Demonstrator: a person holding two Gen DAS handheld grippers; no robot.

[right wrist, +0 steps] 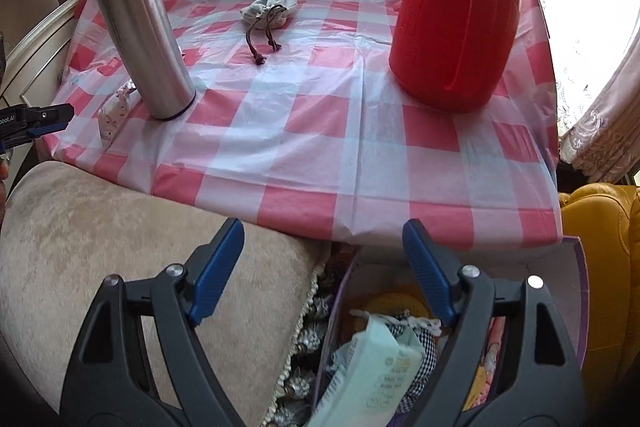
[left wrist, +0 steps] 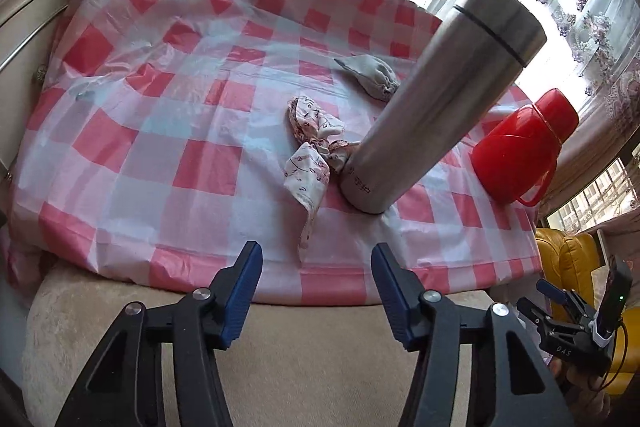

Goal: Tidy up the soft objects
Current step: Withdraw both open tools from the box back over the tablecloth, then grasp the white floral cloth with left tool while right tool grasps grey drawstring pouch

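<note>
Left gripper (left wrist: 316, 259): nearest the lens, jaws apart, nothing between them, above the table's near edge.
Patterned cloth (left wrist: 314, 147): knotted, lying mid-table, touching the base of the steel flask (left wrist: 436, 99); one tail trails toward the near edge.
Drawstring pouch (right wrist: 269, 11): grey, toward the far edge, cords loose on the checked tablecloth (right wrist: 320, 131).
Right gripper (right wrist: 324, 247): released, empty, over the open box (right wrist: 576, 259) below the near edge, where a tissue pack (right wrist: 372, 359) and other soft items lie.
Red jug (right wrist: 456, 23): right side, well apart from both cloths.
Step, judged: pick up the patterned cloth.
Method: pinch the tail or knot on the side away from the flask; lift before drawing back, so the flask stays upright.
</note>
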